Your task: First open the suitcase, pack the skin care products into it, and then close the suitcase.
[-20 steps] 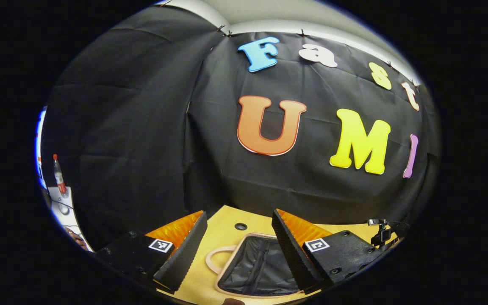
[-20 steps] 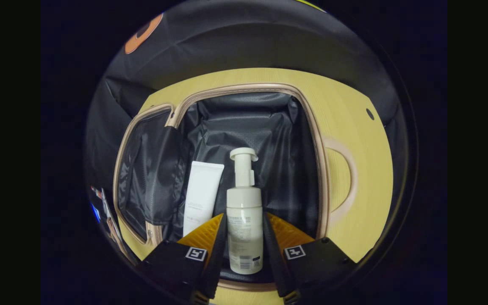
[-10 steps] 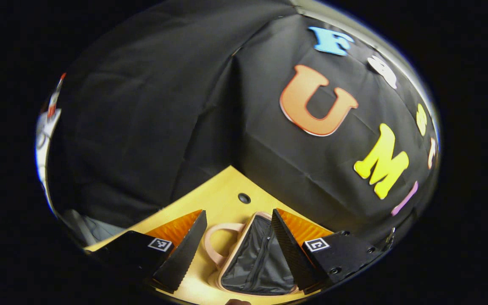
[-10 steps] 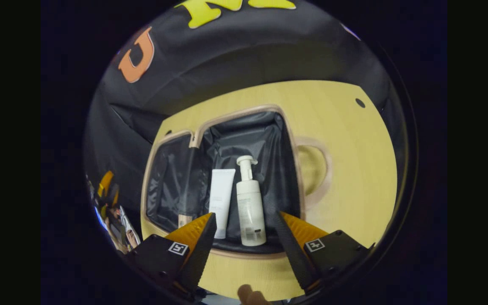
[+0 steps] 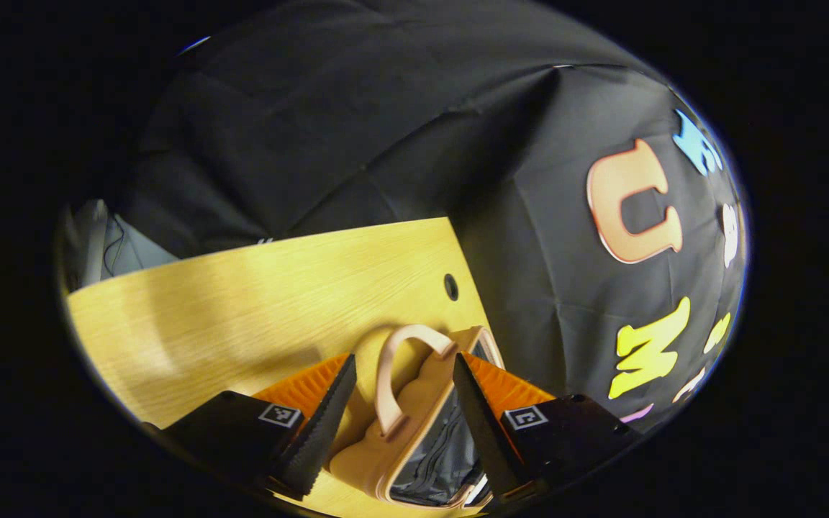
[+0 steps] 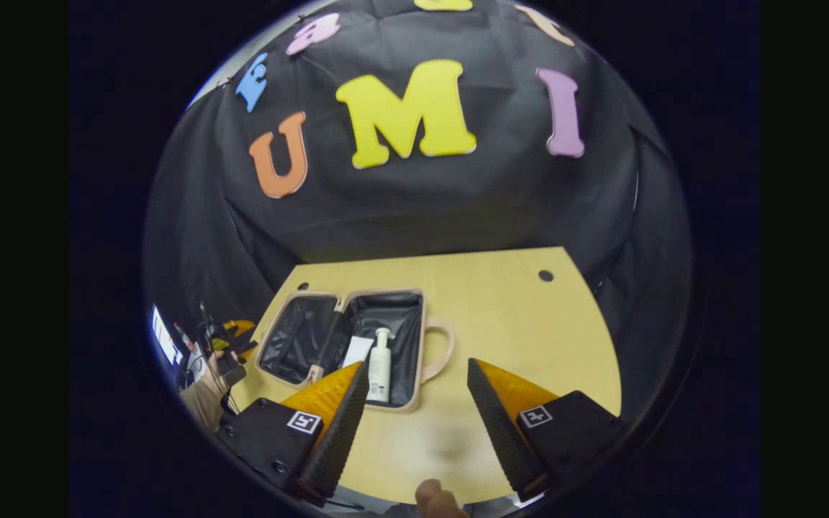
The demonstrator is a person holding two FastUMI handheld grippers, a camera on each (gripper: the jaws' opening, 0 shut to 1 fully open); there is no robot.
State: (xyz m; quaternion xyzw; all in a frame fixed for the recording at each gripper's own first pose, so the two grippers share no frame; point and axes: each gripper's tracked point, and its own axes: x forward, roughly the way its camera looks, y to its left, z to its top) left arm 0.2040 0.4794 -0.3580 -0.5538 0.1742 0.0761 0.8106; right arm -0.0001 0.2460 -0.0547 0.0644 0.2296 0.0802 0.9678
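Observation:
The pink suitcase (image 6: 414,342) lies open on the wooden table (image 6: 529,324), its dark lining showing. In its right half a white pump bottle (image 6: 380,367) lies beside a white tube (image 6: 358,350). My right gripper (image 6: 417,370) hangs open above the table's near side, apart from the suitcase, with nothing between its fingers. A hand holds my left gripper (image 6: 233,339) just off the suitcase's left end. In the left gripper view the left gripper (image 5: 400,368) is open, and the suitcase's handle (image 5: 393,374) and pink shell (image 5: 368,457) show between its fingers; contact cannot be told.
The table (image 5: 242,288) has a small round hole (image 6: 545,275) at the back right and another (image 5: 450,286) near the suitcase. Black cloth walls close the back and sides. A fingertip (image 6: 432,496) shows at the right gripper view's lower edge.
The right gripper let go of the pump bottle, left it lying in the suitcase, and drew back and up. The left gripper swung round; the suitcase handle now sits between its fingers.

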